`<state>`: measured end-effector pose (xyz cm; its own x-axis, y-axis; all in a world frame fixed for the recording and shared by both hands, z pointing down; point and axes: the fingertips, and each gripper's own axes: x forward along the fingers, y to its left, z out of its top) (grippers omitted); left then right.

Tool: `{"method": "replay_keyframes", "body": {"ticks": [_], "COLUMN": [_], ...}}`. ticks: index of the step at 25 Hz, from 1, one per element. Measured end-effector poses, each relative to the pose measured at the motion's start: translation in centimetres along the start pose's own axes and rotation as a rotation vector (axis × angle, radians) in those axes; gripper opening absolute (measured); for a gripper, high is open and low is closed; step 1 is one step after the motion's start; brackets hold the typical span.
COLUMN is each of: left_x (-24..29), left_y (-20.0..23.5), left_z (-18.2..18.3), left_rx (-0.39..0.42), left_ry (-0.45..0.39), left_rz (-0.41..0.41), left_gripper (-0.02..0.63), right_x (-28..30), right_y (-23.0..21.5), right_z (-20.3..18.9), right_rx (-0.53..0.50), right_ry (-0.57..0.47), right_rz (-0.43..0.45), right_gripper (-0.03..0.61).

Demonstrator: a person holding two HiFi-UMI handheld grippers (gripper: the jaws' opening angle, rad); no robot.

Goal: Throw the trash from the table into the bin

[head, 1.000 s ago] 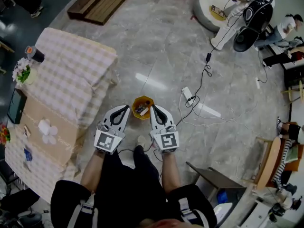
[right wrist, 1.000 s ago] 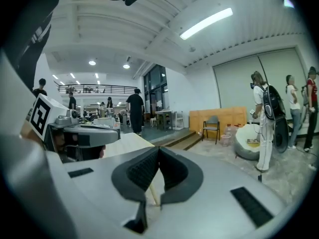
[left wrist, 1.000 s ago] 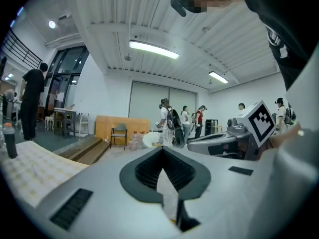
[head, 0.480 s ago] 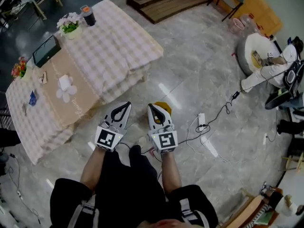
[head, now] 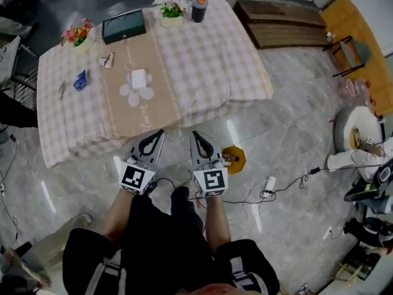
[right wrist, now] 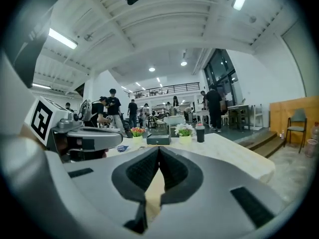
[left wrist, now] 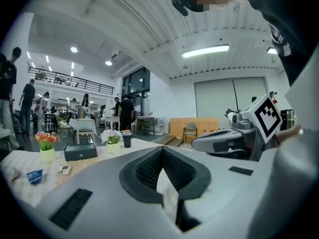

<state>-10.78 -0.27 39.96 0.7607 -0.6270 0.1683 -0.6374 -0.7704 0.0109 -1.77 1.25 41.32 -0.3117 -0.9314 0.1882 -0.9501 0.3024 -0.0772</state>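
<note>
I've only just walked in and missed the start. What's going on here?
A person stands at a table with a gripper in each hand. The left gripper and the right gripper are both shut and empty, held side by side near the table's front edge. A blue wrapper and other small bits lie on the cloth. The orange bin sits on the floor just right of the right gripper.
</note>
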Motion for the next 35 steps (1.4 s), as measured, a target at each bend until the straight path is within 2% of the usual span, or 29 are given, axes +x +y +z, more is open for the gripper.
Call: {"method": "replay_keyframes", "body": {"ticks": [6, 12, 19, 26, 28, 30, 35], "left_x": [-3.8, -5.8, -5.5, -4.2, -3.8, -3.5, -3.1], "left_y": [9.0, 17.3, 24.2, 28.3, 28.9, 29.4, 30.3], "left_z": [-2.8, -6.4, -10.5, -13.3, -14.0, -14.3, -15.4], "left_rx": [-0.016, -0.059, -0.081, -0.112, -0.121, -0.125, -0.131], "left_ry": [0.019, 0.042, 0.062, 0.075, 0.082, 0.084, 0.093], "left_rz": [0.09, 0.146, 0.15, 0.118, 0.105, 0.089, 0.065], "left_gripper": [0.003, 0.003, 0.003, 0.003, 0.003, 0.003, 0.003], "right_x": [8.2, 15.8, 23.4, 29.8, 31.2, 32.2, 33.7], "right_y": [6.2, 10.0, 11.4, 10.7, 10.3, 9.9, 9.2], "right_z": [-0.7, -3.7, -7.6, -10.4, -11.6, -12.5, -14.9], "right_rx": [-0.017, -0.056, -0.082, -0.101, -0.102, -0.09, -0.068], "right_ry": [0.019, 0.081, 0.147, 0.21, 0.242, 0.275, 0.361], "right_rz": [0.066, 0.082, 0.052, -0.025, -0.041, -0.049, -0.082], "right_gripper": [0.006, 0.006, 0.006, 0.009, 0.043, 0.15, 0.257]}}
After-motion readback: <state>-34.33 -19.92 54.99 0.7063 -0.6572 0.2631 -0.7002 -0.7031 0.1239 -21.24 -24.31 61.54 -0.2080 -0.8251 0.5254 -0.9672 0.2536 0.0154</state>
